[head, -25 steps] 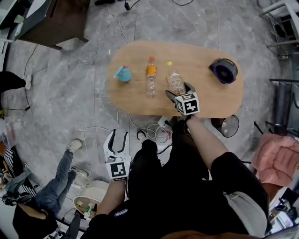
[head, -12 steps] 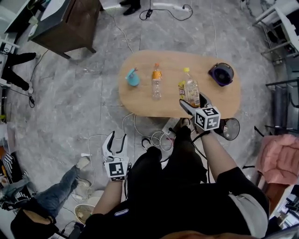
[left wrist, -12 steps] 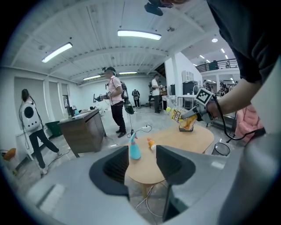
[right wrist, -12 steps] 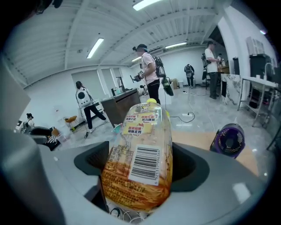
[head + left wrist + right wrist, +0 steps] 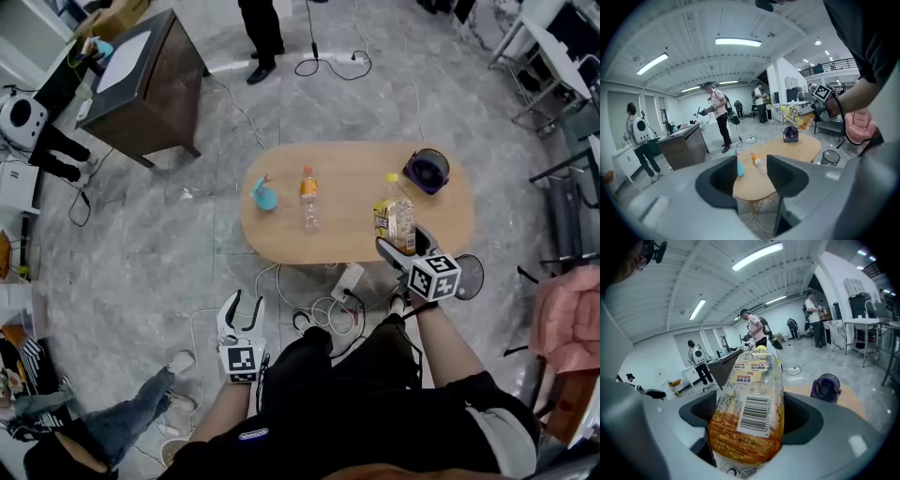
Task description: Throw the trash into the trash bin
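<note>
Right gripper (image 5: 401, 240) pinched a bottle (image 5: 395, 218) above the table (image 5: 347, 216) edge, bin (image 5: 467, 276) just beside the table; left gripper (image 5: 240, 309) stood spread, empty.

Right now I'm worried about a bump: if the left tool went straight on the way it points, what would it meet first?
The left tool would probably meet the oval wooden table, near the small teal object and the clear orange-capped bottle; nothing shows in between, though depth is unclear.
</note>
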Demonstrator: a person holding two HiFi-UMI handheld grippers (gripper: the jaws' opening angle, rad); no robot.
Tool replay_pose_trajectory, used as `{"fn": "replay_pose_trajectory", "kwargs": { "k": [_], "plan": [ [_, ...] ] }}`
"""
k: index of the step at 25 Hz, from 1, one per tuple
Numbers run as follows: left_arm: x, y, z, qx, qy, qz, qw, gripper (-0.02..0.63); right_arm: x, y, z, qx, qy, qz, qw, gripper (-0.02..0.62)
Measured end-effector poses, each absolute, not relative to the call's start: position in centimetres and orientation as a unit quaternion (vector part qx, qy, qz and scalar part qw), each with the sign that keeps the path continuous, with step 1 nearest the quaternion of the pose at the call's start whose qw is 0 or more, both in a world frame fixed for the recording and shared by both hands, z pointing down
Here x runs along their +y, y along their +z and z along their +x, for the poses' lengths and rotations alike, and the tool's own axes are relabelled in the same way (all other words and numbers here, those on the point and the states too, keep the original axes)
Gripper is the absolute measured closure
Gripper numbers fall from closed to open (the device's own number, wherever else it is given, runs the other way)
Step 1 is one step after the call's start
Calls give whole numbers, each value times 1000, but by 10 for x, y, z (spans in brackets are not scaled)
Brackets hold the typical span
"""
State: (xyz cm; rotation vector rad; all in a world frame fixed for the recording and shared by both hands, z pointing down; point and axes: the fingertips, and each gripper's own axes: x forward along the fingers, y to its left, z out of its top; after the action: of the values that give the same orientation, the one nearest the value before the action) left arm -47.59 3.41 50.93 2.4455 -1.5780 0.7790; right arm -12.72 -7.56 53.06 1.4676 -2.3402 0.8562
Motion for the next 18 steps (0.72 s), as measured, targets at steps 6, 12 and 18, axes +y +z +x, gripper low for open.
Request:
{"fn": "replay_pose_trajectory", "kwargs": {
  "k": [6, 12, 18],
  "plan": [
    [38, 525, -396, -509, 267, 816, 66, 405, -42, 542, -47, -794, 320, 511, 79, 143],
    [32, 539, -274, -472, 254, 838, 106, 405, 17, 552, 51, -769, 349, 532, 61, 144],
    [38, 538, -187, -431, 243, 862, 109, 405, 46, 553, 117, -759, 352, 544, 74, 144]
  ]
}}
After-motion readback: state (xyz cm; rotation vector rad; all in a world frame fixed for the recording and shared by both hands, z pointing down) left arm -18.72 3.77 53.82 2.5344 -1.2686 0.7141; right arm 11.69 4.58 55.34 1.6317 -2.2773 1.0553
